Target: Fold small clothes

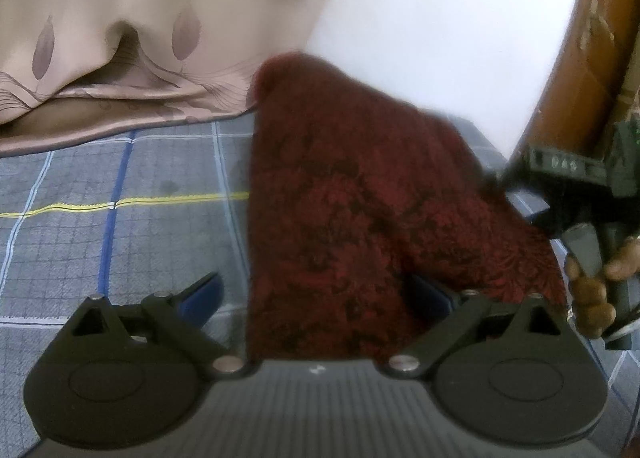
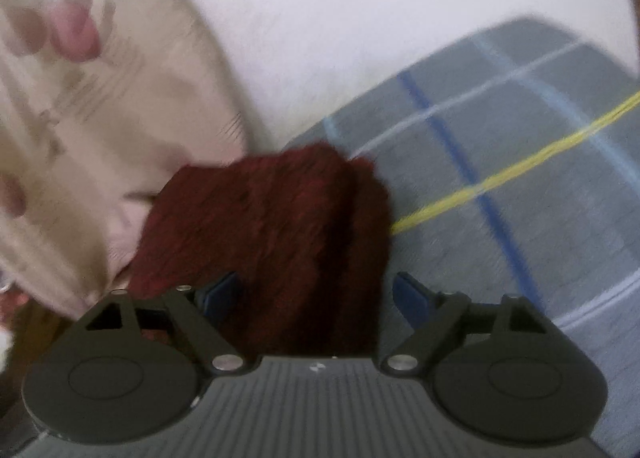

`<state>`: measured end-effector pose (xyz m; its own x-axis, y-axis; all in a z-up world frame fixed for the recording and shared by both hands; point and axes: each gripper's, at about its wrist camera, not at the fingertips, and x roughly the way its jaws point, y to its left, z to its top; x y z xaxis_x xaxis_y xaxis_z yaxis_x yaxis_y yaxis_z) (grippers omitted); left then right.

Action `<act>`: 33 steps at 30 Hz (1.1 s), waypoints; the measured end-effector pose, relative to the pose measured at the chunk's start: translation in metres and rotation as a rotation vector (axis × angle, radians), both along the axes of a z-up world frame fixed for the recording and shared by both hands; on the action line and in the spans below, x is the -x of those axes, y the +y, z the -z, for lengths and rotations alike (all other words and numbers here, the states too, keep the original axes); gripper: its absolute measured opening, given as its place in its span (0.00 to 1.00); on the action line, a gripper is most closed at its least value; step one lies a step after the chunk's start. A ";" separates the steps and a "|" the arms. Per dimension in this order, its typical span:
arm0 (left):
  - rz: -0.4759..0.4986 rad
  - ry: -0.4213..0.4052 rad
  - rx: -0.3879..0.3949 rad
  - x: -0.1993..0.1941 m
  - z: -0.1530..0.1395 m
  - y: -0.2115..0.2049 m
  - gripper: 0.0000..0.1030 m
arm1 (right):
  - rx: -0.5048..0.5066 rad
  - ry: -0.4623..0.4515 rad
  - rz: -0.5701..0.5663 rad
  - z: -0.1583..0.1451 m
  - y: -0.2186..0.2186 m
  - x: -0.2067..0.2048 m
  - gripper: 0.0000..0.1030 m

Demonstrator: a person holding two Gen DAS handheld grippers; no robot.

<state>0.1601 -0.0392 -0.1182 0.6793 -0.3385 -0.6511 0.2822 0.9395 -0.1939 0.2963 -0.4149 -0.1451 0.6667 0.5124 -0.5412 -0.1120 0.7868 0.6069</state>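
Note:
A dark red fuzzy garment (image 1: 352, 194) lies on the grey plaid bed sheet (image 1: 120, 218). My left gripper (image 1: 320, 294) is open; the cloth runs between its blue pads (image 1: 204, 298) and covers the right one. In the right wrist view the same garment (image 2: 272, 234) is doubled over, with a fold line down its right side. My right gripper (image 2: 316, 294) is open, its blue pads (image 2: 412, 298) on either side of the cloth's near edge. The right gripper's body and the hand holding it show at the right of the left wrist view (image 1: 588, 218).
A beige curtain with a leaf pattern (image 1: 132, 38) hangs down to the bed at the back. A white wall (image 1: 440, 18) stands behind the garment. A brown wooden post (image 1: 584, 50) rises at the right. The plaid sheet (image 2: 520, 178) stretches to the right.

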 end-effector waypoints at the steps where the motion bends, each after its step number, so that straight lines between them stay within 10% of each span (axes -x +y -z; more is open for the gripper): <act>1: 0.005 -0.001 -0.001 0.000 0.000 0.000 0.97 | 0.021 0.014 -0.002 0.002 0.003 0.001 0.87; 12: 0.059 -0.044 0.115 -0.017 -0.024 0.037 0.97 | -0.197 0.039 -0.094 0.028 -0.009 0.003 0.81; 20: 0.233 0.190 0.414 -0.098 0.013 0.059 0.97 | -0.236 0.026 -0.186 0.032 -0.011 -0.005 0.81; 33: 0.353 0.331 0.566 -0.145 0.056 0.048 1.00 | -0.249 -0.015 -0.270 0.033 -0.004 -0.013 0.88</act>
